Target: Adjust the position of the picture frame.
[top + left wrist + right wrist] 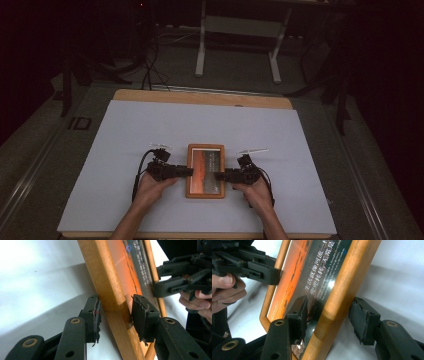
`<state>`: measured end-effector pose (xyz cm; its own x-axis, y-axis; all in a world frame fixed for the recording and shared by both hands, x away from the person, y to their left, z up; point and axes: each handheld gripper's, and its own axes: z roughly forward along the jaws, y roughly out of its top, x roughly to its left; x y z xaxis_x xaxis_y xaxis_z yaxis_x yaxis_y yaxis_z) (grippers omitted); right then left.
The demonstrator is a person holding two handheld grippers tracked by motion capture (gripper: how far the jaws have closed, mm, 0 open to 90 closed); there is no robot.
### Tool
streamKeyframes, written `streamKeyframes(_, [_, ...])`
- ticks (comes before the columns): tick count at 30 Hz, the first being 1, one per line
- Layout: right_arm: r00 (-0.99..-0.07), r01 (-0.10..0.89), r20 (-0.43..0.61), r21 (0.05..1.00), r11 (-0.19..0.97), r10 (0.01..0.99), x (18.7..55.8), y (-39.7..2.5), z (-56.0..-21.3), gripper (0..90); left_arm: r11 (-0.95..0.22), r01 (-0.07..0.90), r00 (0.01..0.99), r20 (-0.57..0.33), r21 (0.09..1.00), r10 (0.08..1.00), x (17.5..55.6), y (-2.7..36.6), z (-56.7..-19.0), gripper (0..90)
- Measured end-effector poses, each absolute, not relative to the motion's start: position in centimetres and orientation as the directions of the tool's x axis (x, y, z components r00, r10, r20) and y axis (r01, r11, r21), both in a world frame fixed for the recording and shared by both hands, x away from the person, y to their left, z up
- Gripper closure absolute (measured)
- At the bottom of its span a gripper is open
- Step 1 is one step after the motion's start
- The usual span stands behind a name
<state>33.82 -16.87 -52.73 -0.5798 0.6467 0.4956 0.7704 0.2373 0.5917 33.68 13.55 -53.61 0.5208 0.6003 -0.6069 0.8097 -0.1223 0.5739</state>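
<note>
A wooden picture frame with an orange sunset print and lines of text lies near the middle of the white sheet. My left gripper holds its left rail, one pad against the outer wood and the other on the glass side. On the opposite rail my right gripper is placed the same way, one pad on the glass and one against the outer wood. In the left gripper view the right gripper shows across the frame; the right gripper view has the left gripper across it.
A white sheet covers the wooden table. Two small pale strips lie just beyond the grippers. Past the table's far edge stand a white table stand, cables and dark floor.
</note>
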Motion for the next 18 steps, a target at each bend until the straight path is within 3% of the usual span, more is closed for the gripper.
streamKeyframes(7, [-0.583, 0.769, 0.509, 0.597, 0.228, 0.633, 33.9, -17.0, -53.2, 48.9, -0.141, 0.782, 0.552, -0.570, 0.607, 0.608, 33.6, 13.4, -53.8, 56.0])
streamKeyframes(13, [-0.599, 0.737, 0.447, 0.632, 0.239, 0.664, 33.5, -17.4, -52.7, 49.0, -0.155, 0.727, 0.581, -0.479, 0.669, 0.658, 33.1, 13.8, -53.1, 47.9])
streamKeyframes(18, [-0.615, 0.702, 0.396, 0.668, 0.246, 0.682, 33.2, -17.9, -52.2, 48.6, -0.151, 0.683, 0.593, -0.420, 0.715, 0.687, 32.3, 14.3, -52.5, 47.5])
